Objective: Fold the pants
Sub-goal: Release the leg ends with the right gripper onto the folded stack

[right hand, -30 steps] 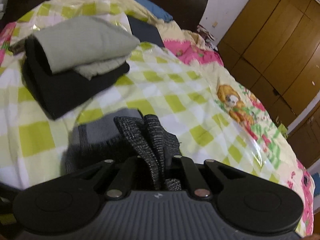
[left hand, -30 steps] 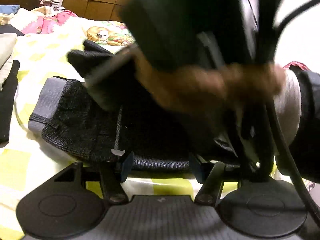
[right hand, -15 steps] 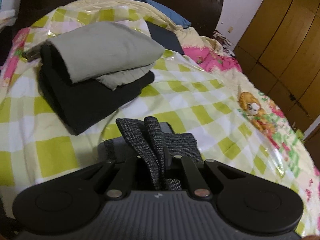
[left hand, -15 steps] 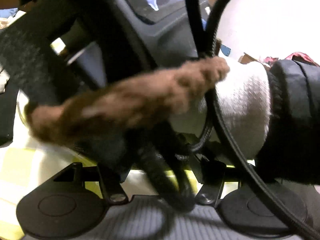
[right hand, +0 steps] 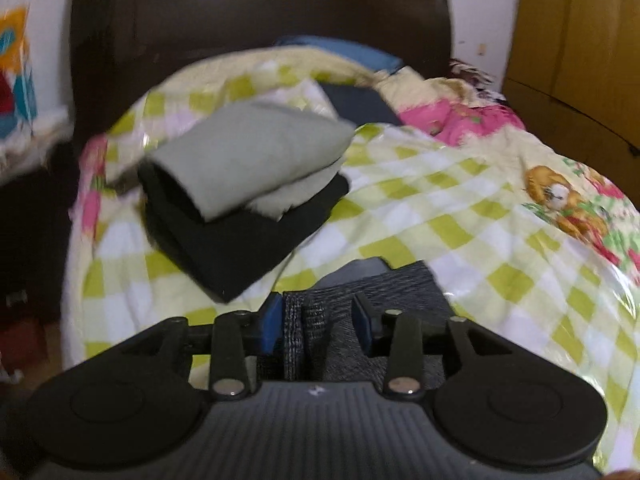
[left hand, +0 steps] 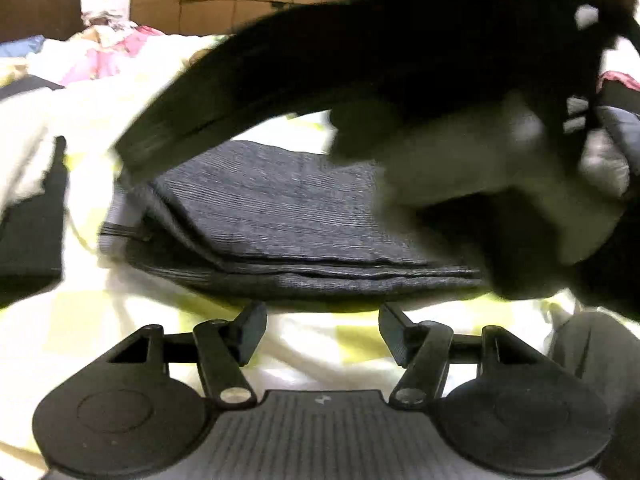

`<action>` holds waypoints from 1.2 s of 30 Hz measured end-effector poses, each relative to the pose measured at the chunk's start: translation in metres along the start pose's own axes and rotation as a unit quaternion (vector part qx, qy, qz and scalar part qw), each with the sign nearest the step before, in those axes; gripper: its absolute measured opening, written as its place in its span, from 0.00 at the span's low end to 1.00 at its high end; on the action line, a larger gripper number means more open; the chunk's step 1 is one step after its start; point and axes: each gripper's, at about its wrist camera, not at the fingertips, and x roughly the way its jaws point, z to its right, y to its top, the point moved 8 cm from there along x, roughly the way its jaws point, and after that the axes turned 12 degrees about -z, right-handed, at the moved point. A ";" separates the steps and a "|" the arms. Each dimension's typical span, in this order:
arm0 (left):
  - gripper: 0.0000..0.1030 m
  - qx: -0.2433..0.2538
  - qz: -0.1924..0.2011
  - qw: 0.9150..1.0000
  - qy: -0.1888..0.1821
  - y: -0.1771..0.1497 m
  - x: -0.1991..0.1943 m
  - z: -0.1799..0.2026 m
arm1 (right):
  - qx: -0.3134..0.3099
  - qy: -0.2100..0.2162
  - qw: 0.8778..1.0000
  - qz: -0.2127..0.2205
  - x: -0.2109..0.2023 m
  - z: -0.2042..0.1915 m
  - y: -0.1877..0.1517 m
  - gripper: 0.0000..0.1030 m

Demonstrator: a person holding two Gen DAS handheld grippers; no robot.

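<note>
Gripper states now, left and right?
Left gripper: open, empty.
Right gripper: jaws just opening, open around a fold of the dark grey knit pants.

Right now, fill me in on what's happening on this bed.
A person with a handheld gripper in each hand is folding dark grey knit pants on the yellow-and-white checked bedspread. The right gripper has just been opening; a fold of the pants sits between its jaws, no longer pinched. The left gripper is open and empty just short of the folded bundle. A stack of folded grey and black clothes lies nearer the headboard.
</note>
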 end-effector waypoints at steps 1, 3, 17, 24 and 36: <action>0.72 0.002 0.003 1.000 0.010 -0.001 -0.004 0.002 | 0.016 -0.002 1.000 0.009 -0.011 0.007 -0.003 0.38; 0.72 0.006 0.008 0.999 0.030 0.001 -0.010 0.007 | 0.052 -0.012 0.998 0.020 -0.031 0.024 -0.012 0.43; 0.73 0.051 0.012 0.993 0.110 0.056 0.036 -0.004 | 0.305 -0.088 0.948 -0.035 -0.067 0.123 -0.170 0.46; 0.75 0.051 -0.024 0.991 0.124 0.044 0.046 -0.004 | 0.391 -0.105 0.914 -0.003 -0.113 0.141 -0.217 0.45; 0.75 0.058 -0.033 0.989 0.130 0.044 0.057 0.006 | 0.550 -0.082 0.831 0.016 -0.146 0.171 -0.289 0.48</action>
